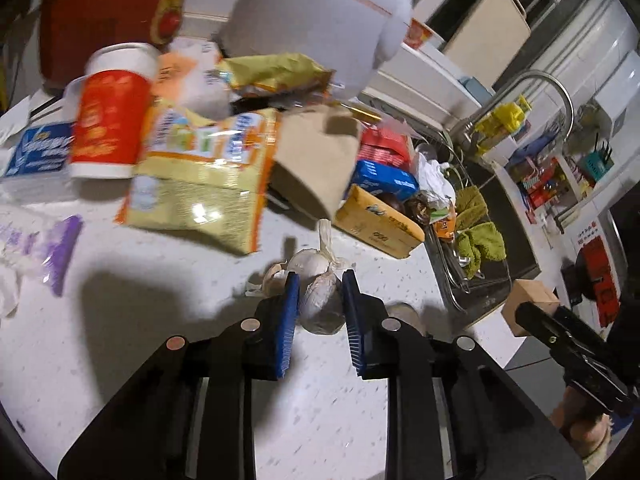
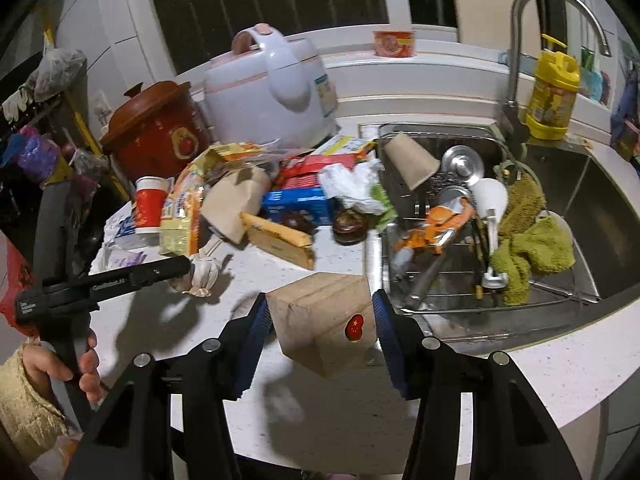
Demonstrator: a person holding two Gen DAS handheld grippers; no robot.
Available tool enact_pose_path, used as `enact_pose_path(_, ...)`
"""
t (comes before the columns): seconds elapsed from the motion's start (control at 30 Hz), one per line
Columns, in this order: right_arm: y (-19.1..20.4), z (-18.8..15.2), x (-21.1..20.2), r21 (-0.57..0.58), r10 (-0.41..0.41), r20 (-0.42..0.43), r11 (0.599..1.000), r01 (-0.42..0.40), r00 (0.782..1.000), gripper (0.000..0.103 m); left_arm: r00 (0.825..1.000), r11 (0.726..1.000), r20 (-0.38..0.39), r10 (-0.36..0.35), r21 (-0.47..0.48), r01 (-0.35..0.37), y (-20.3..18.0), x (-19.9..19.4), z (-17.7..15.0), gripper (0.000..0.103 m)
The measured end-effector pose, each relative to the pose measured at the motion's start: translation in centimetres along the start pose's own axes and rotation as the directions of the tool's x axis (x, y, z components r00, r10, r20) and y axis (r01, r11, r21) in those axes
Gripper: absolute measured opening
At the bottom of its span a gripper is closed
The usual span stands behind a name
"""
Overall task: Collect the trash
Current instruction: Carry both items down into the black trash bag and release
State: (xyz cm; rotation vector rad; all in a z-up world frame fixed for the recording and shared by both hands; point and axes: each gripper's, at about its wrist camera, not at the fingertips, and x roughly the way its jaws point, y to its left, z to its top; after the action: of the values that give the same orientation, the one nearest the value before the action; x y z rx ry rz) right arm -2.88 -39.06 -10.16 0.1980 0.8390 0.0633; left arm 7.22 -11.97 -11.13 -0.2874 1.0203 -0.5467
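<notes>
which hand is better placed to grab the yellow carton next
Neither is free: the left gripper holds garlic, the right gripper a cardboard box. The yellow carton lies about midway.

1. A small brown cardboard box (image 2: pixel 324 330) with a round red sticker on one face is tilted, one corner pointing down, raised above the white speckled tabletop (image 2: pixel 320 420).
2. A garlic bulb (image 1: pixel 322 306) with papery, greyish skin sits upright near the tabletop's front edge, beside a whiter bulb (image 1: pixel 310 262) with a twisted stalk.
3. Behind them lies a heap of rubbish: a red paper cup (image 1: pixel 110 120) standing, a yellow-orange snack bag (image 1: pixel 200 176) lying flat, a brown paper cup (image 1: pixel 316 164) tipped over, a blue carton (image 1: pixel 384 180) and a yellow box (image 1: pixel 378 228).
</notes>
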Motion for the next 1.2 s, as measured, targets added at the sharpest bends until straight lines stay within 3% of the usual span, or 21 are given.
enact_pose_path(0.23, 4.5, 0.3, -0.4, -0.057, 0.102, -0.012, 0.993, -0.102, 0.995, 0.052, 0.998, 0.998, 0.028, -0.058, -0.033, 0.059, 2.0, -5.8, -2.2, 0.022)
enact_pose_path(0.37, 8.2, -0.8, -1.3, -0.135, 0.197, -0.059, 0.970, -0.203, 0.979, 0.052, 0.998, 0.997, 0.024, -0.062, -0.041, 0.063, 3.8, -11.2, -5.7, 0.022)
enact_pose_path(0.5, 13.1, -4.0, -1.4, -0.236, 0.281, -0.201, 0.916, -0.325, 0.939, 0.051, 0.999, 0.998, -0.040, -0.019, -0.065, 0.016, 5.9, -14.6, -10.3, 0.022)
enact_pose_path(0.6, 16.0, -7.0, -0.2, -0.274, 0.288, -0.318, 0.884, -0.378, 0.903, 0.051, 0.994, 0.993, -0.109, 0.032, -0.107, -0.044, 8.2, -15.7, -14.4, 0.022)
enact_pose_path(0.67, 17.9, -9.8, 1.9, -0.273, 0.277, -0.418, 0.870, -0.410, 0.866, 0.051, 0.987, 0.985, -0.155, 0.039, -0.159, -0.063, 10.2, -15.0, -17.1, 0.022)
enact_pose_path(0.7, 18.7, -11.3, 3.2, -0.269, 0.267, -0.462, 0.866, -0.421, 0.846, 0.051, 0.980, 0.981, -0.188, 0.064, -0.169, -0.096, 11.3, -14.1, -18.6, 0.022)
enact_pose_path(0.9, 21.5, -20.6, 12.3, -0.274, 0.172, -0.616, 0.868, -0.414, 0.768, 0.051, 0.944, 0.952, -0.325, 0.062, -0.264, -0.153, 18.5, -6.2, -25.5, 0.022)
enact_pose_path(1.03, 21.9, -25.6, 17.8, -0.275, 0.119, -0.654, 0.882, -0.382, 0.747, 0.052, 0.900, 0.930, -0.418, 0.124, -0.268, -0.253, 22.9, -0.3, -28.7, 0.022)
enact_pose_path(1.07, 22.0, -26.6, 19.1, -0.286, 0.091, -0.661, 0.887, -0.363, 0.745, 0.053, 0.880, 0.920, -0.449, 0.154, -0.260, -0.294, 24.1, 0.7, -29.7, 0.022)
enact_pose_path(1.13, 22.0, -27.8, 21.6, -0.294, 0.028, -0.675, 0.906, -0.304, 0.737, 0.072, 0.845, 0.899, -0.483, 0.231, -0.226, -0.376, 25.3, 1.9, -30.1, 0.033)
enact_pose_path(1.2, 21.9, -27.8, 22.2, -0.290, 0.010, -0.670, 0.917, -0.274, 0.742, 0.073, 0.823, 0.882, -0.491, 0.287, -0.198, -0.426, 25.7, 1.9, -30.1, 0.061)
